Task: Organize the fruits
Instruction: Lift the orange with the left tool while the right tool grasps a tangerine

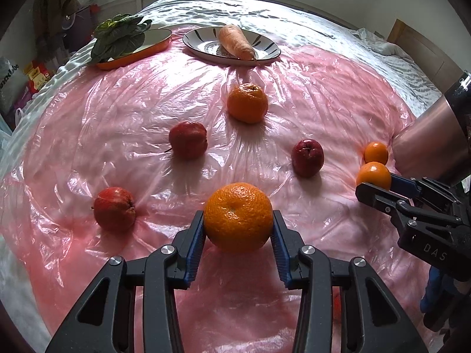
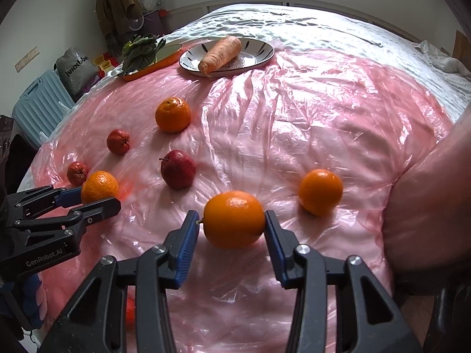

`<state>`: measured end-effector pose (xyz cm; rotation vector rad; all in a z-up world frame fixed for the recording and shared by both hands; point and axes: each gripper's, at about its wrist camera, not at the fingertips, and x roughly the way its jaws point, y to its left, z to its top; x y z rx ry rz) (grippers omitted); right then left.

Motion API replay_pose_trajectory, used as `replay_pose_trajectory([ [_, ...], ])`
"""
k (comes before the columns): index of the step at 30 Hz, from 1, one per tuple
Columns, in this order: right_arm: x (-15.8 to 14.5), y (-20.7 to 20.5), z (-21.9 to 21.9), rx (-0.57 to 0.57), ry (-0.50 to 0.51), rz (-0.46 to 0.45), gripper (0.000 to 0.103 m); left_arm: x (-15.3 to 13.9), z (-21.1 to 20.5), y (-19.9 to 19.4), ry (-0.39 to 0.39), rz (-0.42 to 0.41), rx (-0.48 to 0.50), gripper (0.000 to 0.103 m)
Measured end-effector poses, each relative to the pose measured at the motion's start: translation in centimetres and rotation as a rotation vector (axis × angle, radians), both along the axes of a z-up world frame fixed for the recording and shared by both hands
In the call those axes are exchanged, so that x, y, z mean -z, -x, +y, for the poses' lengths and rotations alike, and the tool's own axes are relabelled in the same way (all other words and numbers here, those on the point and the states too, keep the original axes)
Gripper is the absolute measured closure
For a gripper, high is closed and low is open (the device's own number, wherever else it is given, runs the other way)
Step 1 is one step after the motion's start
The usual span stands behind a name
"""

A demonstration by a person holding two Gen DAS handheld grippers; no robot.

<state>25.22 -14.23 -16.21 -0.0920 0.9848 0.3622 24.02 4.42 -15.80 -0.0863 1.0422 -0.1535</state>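
Observation:
My left gripper (image 1: 238, 220) is shut on a large mandarin (image 1: 238, 217); it also shows in the right wrist view (image 2: 99, 186). My right gripper (image 2: 232, 220) is shut on a small orange (image 2: 234, 219), which also shows in the left wrist view (image 1: 374, 176). Another small orange (image 2: 320, 191) lies just right of it. A second large mandarin (image 1: 248, 103) lies farther back. Three red apples (image 1: 188, 139) (image 1: 307, 157) (image 1: 114, 209) lie spread on the pink plastic sheet (image 1: 88, 147).
At the back, a white patterned plate (image 1: 265, 47) holds a carrot (image 1: 235, 42), and an orange oval dish (image 1: 138, 54) holds leafy greens (image 1: 119, 36). A pink pillow (image 2: 426, 206) bulges at the right. White bedding surrounds the sheet; a suitcase (image 2: 38, 106) stands left.

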Motion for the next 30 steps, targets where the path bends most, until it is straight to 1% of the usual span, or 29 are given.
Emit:
replay_pose_trajectory([
  [12,-2.0,3.8,-0.1,0.012,0.007,-0.010,0.029,-2.2,0.8,3.5,0.042,-0.024,-0.016,0.065],
  [22,-3.9,9.3,0.1,0.023,0.024,-0.015,0.029,-3.5,0.8,8.2,0.083,-0.029,-0.017,0.065],
  [30,-5.5,13.4,0.3,0.040,0.020,-0.037,0.029,-4.2,1.1,12.5,0.068,-0.032,-0.020,0.065],
])
